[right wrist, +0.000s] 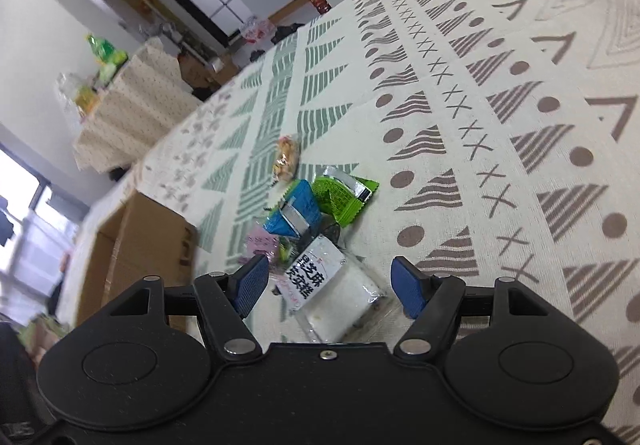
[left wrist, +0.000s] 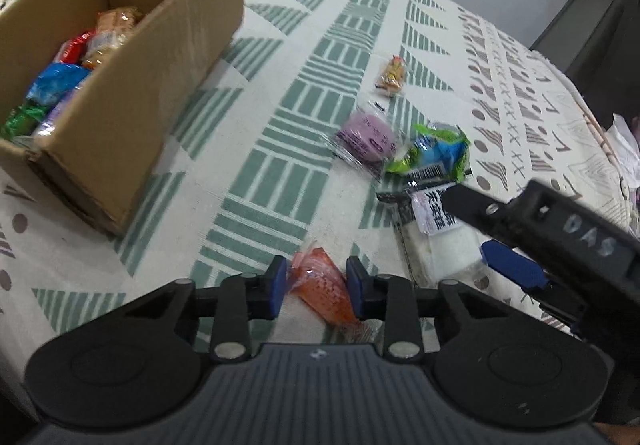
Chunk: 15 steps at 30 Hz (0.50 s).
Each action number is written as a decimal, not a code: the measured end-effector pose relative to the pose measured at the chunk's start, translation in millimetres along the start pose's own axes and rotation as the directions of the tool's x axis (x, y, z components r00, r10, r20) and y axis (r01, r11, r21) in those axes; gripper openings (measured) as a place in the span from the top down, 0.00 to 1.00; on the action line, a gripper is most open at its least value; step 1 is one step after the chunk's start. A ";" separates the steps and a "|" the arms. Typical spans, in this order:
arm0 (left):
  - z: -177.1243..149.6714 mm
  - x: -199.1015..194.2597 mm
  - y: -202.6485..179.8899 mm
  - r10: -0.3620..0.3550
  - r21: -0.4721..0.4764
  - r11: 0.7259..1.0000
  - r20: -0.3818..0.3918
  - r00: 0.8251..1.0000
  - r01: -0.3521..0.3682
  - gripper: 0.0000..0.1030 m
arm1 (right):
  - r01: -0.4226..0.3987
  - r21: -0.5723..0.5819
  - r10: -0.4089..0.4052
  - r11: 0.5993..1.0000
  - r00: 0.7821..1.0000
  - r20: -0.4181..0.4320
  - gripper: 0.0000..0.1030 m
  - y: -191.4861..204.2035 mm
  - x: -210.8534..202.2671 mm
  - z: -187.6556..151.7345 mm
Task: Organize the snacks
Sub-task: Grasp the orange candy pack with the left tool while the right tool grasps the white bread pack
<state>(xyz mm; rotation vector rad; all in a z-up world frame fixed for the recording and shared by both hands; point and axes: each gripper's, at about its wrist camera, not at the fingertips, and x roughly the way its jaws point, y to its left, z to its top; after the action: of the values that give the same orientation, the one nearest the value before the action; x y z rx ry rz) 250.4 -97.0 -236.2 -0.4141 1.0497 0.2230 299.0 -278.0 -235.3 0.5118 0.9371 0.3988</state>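
Orange wrapper [left wrist: 320, 285] sits between my left gripper's [left wrist: 317, 287] blue pads [left wrist: 277, 287], low in the left wrist view. The jaws stand narrow around it, both pads right at the packet's sides, though I cannot tell for sure that they press on it. It lies on the patterned cloth [left wrist: 280, 149], near me and right of the cardboard box [left wrist: 132, 93].

That box stands at the far left, open on top, with packets already inside: an orange-brown one at the far end, then red, blue and green ones nearer.

My right gripper [right wrist: 335, 287] has its jaws standing apart, with nothing pinched. The white cake pack [right wrist: 340, 293] with black lettering lies on the cloth between the pads without touching either. In the left wrist view that same gripper [left wrist: 486, 233] reaches in from the right over the white pack [left wrist: 436, 241].

Just beyond the white pack lies a small heap: a blue packet [right wrist: 298, 211], a green packet [right wrist: 340, 197] touching it on the right, and a purple cake [left wrist: 366, 139] on the left. A small yellow snack [left wrist: 392, 77] lies alone, farther out on the cloth.
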 end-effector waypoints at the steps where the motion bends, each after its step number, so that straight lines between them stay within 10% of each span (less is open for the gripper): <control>1: 0.0 -2.3 2.2 0.007 -0.001 1.000 0.012 1.000 -0.007 0.72 | 0.009 -0.017 -0.010 1.000 1.000 -0.009 0.34 2.3 2.3 -0.8; 12: -2.9 -42.1 47.0 0.029 -0.129 0.991 0.086 0.996 -0.018 0.74 | 0.057 -0.216 -0.077 0.975 0.994 -0.083 0.35 23.7 20.1 -15.5; 15: -2.8 -55.6 55.4 0.040 -0.161 0.987 0.120 0.992 -0.020 0.75 | 0.090 -0.293 -0.119 0.952 0.990 -0.081 0.51 32.6 19.0 -24.4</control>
<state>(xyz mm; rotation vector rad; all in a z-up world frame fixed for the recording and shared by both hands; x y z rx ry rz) 200.6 -47.3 -201.2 -0.5231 0.9205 0.3569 285.3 -235.5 -241.0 0.1752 0.9756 0.4589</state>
